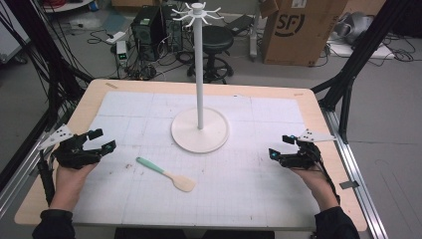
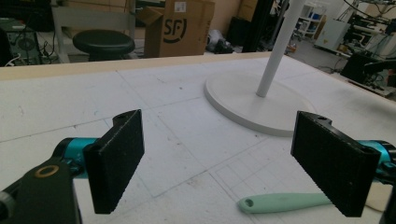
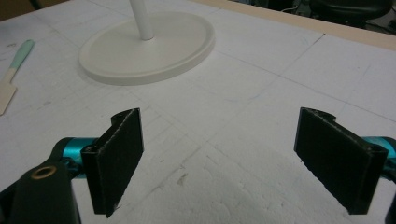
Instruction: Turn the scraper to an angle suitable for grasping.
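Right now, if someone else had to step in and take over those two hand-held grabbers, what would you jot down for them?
Left gripper: open, nothing between its fingers, resting near the table's left edge.
Right gripper: open and empty too, near the right edge.
Mint-green-handled spatula with a pale wooden blade: lying flat on the white gridded mat, in front of the left gripper, a little to its right, untouched.
Tall white stand with hooks on top: upright at the middle of the mat, hooks bare.
Done: nothing visible so far.
Left: probably pick up the spatula, the left gripper being nearer; it may belong on a hook.
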The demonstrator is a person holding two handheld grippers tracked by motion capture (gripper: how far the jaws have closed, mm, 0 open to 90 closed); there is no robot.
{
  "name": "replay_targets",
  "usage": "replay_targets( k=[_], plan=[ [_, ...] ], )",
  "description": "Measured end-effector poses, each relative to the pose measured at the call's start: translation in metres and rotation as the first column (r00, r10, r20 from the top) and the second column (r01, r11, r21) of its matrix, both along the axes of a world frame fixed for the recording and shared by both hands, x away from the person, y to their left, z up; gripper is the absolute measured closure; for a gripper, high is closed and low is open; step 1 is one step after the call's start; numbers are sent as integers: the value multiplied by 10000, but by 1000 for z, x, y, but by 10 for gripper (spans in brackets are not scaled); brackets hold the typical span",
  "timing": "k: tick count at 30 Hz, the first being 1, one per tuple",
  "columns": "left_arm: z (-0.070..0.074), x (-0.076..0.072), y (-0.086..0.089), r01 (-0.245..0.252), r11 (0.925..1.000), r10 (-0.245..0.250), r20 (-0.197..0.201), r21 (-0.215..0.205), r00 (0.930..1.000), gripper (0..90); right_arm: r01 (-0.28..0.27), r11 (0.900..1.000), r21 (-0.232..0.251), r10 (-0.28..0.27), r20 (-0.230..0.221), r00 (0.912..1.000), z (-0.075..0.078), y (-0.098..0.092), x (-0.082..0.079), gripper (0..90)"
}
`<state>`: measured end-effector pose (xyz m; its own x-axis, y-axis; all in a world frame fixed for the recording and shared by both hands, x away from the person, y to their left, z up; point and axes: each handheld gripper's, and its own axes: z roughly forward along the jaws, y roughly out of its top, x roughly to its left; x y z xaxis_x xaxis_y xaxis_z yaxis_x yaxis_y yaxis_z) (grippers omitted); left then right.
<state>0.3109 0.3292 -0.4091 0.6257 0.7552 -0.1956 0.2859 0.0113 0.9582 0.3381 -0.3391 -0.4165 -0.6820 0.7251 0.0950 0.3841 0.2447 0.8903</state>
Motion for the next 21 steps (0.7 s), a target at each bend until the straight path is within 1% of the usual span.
replay_targets(
  k=[3, 4, 7, 9, 11, 13, 15, 21],
  plan=[
    [0, 0, 0, -64, 10000, 64, -14, -20, 10000, 179, -3, 10000, 41, 3, 31, 10000, -1, 0, 1, 149],
    [0, 0, 1, -113, 9999, 113, 20, -102, 9999, 179, -20, 10000, 80, 19, 54, 10000, -1, -1, 2, 149],
    [0, 1, 2, -139, 9998, 139, -1, -152, 9999, 179, 1, 9999, 128, 0, -60, 10000, -3, -2, 4, 149],
    [-1, 1, 2, -133, 9999, 133, -24, -88, 9999, 179, -7, 10000, 96, 8, -112, 9999, -3, -3, 3, 149],
    [-1, 1, 2, -129, 9999, 129, -14, -42, 9999, 179, -6, 10000, 59, 6, 2, 10000, -1, -3, 1, 149],
    [-1, 2, 1, -121, 9998, 121, 15, -129, 9999, 179, 53, 9999, 119, -54, 117, 9999, 1, -4, -1, 149],
    [-1, 2, 1, -105, 9999, 105, 17, -131, 9999, 179, 62, 9999, 141, -64, 141, 9999, 2, -4, -2, 149],
    [-1, 1, -1, 30, 10000, -30, -14, 81, 10000, 179, -25, 10000, 28, 24, 157, 9999, 2, 0, -2, 150]
  ],
)
